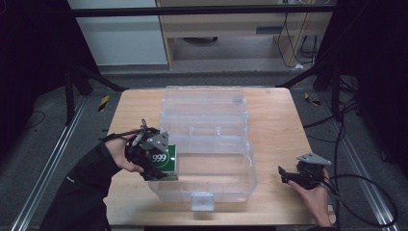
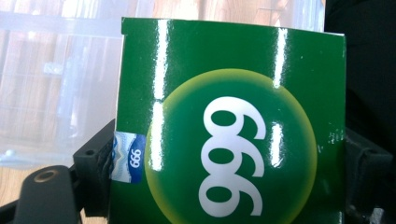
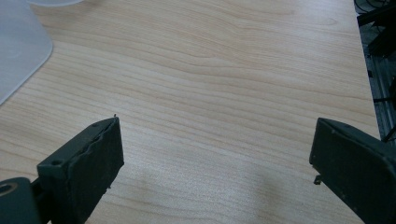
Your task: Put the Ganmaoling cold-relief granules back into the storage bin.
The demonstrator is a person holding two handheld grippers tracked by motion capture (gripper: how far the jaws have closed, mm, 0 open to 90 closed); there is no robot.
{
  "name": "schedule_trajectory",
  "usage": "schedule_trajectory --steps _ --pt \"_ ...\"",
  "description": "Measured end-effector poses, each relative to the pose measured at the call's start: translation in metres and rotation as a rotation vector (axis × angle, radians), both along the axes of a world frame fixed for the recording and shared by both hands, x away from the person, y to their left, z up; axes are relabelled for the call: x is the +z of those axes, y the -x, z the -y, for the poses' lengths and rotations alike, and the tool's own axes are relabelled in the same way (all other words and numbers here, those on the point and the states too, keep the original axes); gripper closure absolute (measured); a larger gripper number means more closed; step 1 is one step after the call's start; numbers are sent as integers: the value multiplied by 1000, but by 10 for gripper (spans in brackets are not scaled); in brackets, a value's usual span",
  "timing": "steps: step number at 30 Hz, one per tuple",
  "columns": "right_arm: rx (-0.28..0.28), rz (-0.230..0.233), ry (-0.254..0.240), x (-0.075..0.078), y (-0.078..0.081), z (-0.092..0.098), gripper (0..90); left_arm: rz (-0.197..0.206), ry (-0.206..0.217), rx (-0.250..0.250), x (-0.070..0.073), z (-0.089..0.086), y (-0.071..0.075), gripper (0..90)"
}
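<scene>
Evidently light: glossy green carton (image 2: 229,126), stiff card, probably slick. Left gripper (image 1: 153,161) clamps its side faces, at the clear bin's (image 1: 226,190) nine o'clock wall. Right gripper (image 1: 288,175) wide, holding nothing, at three o'clock on table (image 1: 284,125).

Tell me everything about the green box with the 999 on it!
The glossy green cardboard box has a yellow-edged green circle with white "999" printed in it, plus a small blue sticker at one edge. Light glints off its shiny face. The left gripper clamps it between its black jaws, holding it upright at the left front corner of the open clear plastic organizer case on the wooden table.
</scene>
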State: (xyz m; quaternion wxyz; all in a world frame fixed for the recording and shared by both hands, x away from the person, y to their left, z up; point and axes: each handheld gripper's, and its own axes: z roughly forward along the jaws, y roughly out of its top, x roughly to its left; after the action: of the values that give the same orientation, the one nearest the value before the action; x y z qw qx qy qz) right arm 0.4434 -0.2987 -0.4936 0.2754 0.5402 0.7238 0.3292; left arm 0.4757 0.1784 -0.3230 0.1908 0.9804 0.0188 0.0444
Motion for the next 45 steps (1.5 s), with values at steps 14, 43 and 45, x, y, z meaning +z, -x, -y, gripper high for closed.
schedule_trajectory --steps 14,43,45 --pt "5 -3 7 -1 0 0 33 -13 -19 -5 -17 8 -2 140" --pt "19 -17 10 -3 -1 -2 29 -61 -14 26 -66 10 -5 134" --pt "18 -19 6 -3 -1 -2 28 -63 -17 26 -68 10 -5 134"
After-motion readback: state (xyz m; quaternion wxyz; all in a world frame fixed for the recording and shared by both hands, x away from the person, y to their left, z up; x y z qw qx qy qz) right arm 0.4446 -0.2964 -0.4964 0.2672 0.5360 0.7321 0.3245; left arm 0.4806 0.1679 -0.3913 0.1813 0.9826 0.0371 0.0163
